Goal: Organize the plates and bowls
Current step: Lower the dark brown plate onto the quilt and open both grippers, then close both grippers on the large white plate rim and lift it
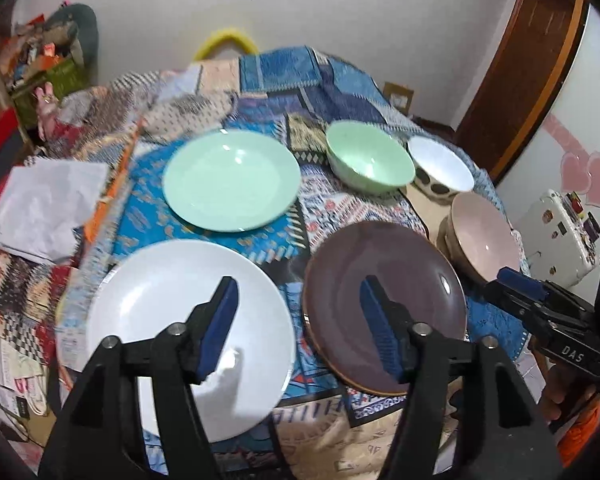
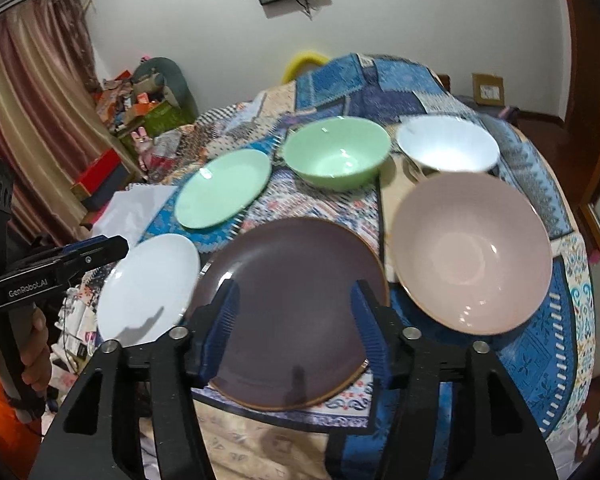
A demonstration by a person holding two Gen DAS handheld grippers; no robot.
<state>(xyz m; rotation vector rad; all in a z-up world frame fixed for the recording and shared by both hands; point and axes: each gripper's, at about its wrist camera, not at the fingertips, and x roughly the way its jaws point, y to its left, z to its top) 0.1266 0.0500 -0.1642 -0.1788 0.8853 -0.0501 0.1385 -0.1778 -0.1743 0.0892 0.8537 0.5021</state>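
Note:
On the patchwork cloth lie a white plate (image 1: 172, 320) (image 2: 148, 284), a dark purple plate (image 1: 380, 304) (image 2: 288, 312) and a mint green plate (image 1: 230, 180) (image 2: 222, 186). Behind them stand a green bowl (image 1: 370, 158) (image 2: 336, 152), a white bowl with dark spots (image 1: 440, 166) (image 2: 448, 144) and a pink bowl (image 1: 484, 232) (image 2: 472, 252). My left gripper (image 1: 298, 292) hovers open between the white and purple plates, holding nothing. My right gripper (image 2: 294, 292) hangs open above the purple plate, empty; it also shows in the left wrist view as the right gripper (image 1: 516, 280).
The table (image 2: 540, 360) is covered in blue patterned cloth. White paper (image 1: 44, 208) lies at its left edge. Cluttered boxes (image 1: 40, 68) and a curtain (image 2: 28, 100) stand to the left. A white case (image 1: 560, 232) and a wooden door frame (image 1: 532, 60) are to the right.

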